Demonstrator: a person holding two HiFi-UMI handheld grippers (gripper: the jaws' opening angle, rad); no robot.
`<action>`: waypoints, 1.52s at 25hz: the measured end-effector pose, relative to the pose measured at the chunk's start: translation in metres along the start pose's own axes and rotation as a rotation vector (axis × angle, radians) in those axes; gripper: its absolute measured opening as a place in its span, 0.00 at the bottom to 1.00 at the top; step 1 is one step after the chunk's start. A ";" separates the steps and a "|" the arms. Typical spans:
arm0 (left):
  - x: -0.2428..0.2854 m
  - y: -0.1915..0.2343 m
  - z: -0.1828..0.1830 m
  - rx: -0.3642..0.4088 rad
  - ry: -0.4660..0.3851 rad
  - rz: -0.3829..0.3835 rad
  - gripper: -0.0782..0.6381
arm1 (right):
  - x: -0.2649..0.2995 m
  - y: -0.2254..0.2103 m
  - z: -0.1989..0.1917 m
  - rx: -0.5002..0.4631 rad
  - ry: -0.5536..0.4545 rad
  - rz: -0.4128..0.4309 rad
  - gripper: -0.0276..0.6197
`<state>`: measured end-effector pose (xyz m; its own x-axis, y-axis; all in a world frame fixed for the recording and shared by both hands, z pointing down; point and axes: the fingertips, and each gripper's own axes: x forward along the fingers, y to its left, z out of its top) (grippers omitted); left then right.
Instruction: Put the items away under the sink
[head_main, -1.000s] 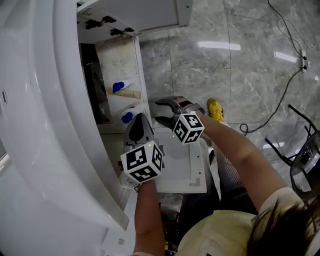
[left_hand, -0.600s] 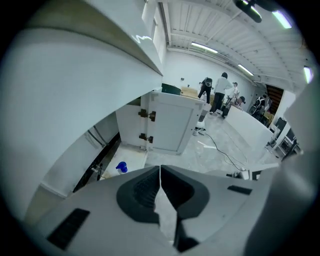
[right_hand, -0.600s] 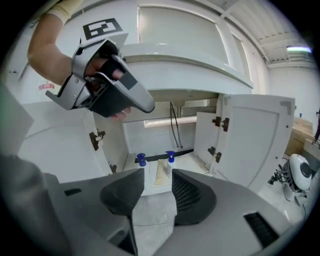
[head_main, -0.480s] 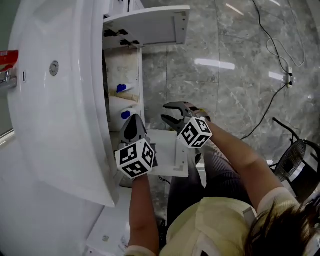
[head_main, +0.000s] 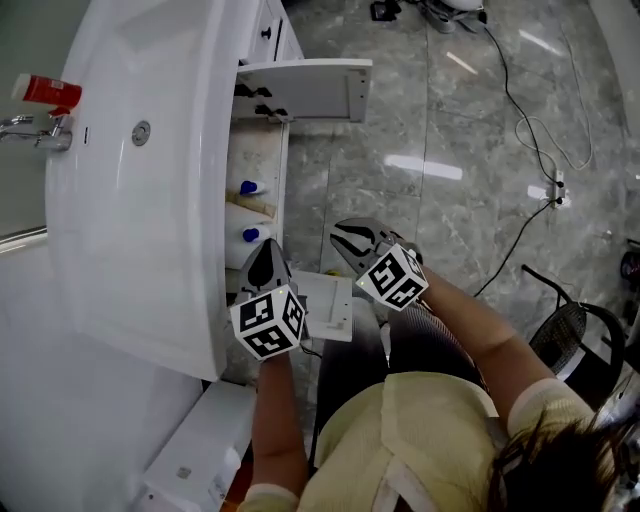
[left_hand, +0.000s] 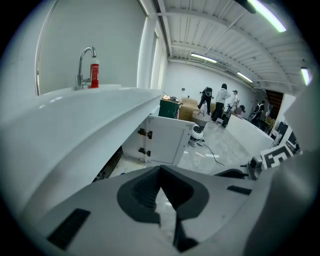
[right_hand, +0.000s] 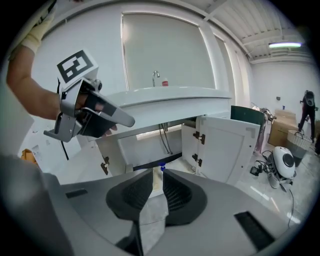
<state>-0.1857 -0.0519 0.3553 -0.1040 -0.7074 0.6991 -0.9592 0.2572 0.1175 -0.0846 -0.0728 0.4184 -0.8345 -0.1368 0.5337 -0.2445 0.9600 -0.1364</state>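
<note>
The bottles (head_main: 247, 236) sit in the cupboard (head_main: 262, 160) under the sink (head_main: 150, 230). The left gripper (head_main: 265, 250) has its jaws shut on nothing. The right gripper (head_main: 343, 234) has jaws just closing to a thin gap, empty too. Putting away looks done. Next, the doors (head_main: 310, 75) likely need a push shut.

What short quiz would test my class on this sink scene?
1. True or false: the cupboard door under the sink is shut.
2. What stands beside the tap? A) a red bottle B) a green cup C) a yellow sponge
3. Fill in: the bottles stored under the sink have ___ caps.
Key: 1 false; 2 A; 3 blue.
</note>
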 end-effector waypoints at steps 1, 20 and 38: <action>-0.005 0.000 0.002 -0.001 -0.002 -0.001 0.16 | -0.006 -0.001 0.005 0.007 -0.003 -0.009 0.16; -0.100 -0.018 0.001 -0.099 -0.075 0.029 0.16 | -0.113 -0.001 0.077 0.067 -0.046 -0.126 0.09; -0.165 -0.013 -0.013 -0.180 -0.156 0.074 0.16 | -0.145 0.021 0.100 0.047 -0.067 -0.129 0.08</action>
<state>-0.1528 0.0705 0.2478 -0.2247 -0.7718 0.5949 -0.8868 0.4150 0.2035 -0.0184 -0.0570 0.2546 -0.8254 -0.2757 0.4927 -0.3736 0.9210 -0.1105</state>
